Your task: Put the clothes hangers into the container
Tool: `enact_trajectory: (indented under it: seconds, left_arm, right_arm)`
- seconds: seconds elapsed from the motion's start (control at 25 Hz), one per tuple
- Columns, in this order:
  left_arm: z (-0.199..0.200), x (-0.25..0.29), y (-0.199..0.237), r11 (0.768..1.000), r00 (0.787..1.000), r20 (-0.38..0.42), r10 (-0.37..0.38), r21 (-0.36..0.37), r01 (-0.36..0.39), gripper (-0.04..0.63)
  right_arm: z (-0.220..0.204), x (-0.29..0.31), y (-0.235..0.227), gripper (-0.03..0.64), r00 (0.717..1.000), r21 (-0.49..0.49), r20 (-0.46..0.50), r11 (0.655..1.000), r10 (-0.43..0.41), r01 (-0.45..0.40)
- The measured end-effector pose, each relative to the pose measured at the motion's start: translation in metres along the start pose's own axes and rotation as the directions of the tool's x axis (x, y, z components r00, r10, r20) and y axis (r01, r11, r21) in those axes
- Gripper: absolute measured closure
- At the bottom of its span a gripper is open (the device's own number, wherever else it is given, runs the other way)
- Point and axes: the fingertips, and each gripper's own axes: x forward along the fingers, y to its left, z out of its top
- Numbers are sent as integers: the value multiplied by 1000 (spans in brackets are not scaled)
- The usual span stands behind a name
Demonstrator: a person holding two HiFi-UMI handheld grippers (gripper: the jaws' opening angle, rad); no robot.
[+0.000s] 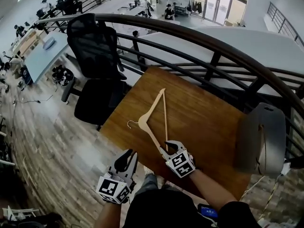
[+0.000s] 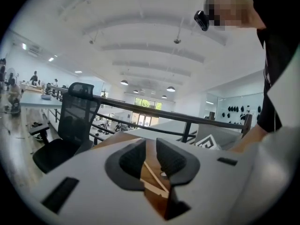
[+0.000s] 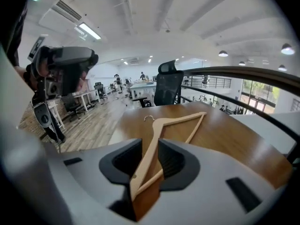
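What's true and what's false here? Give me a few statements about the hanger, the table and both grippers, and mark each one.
1. One wooden hanger lies flat on the wooden table. True.
2. The left gripper has the hanger between its jaws. False: nothing is between them, and it hangs off the table's near edge.
3. The right gripper has its jaws apart on either side of the hanger's near end. True.
4. The hanger's hook lies between the right gripper's jaws. False: the hook sits partway along the hanger, toward the table's left edge in the head view.
5. A black office chair stands beyond the table. True.
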Motion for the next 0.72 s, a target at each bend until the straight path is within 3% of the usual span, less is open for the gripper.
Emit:
enact_trajectory:
  seconds: [0.32, 0.6, 0.72]
  left_arm:
    - [-29, -38, 12, 998, 997, -29, 65, -17, -66, 518]
    - [-42, -67, 38, 999, 997, -59, 40, -13, -41, 518]
    - [-53, -59, 44, 1000, 996, -84, 12, -22, -14, 518]
  right_arm:
    - [-39, 63, -3, 472, 981, 1, -190, 1000, -25, 26]
    - [-59, 76, 11, 465, 958, 41, -279, 996, -68, 83]
    - [-70, 80, 11, 497, 949, 61, -307, 993, -77, 101]
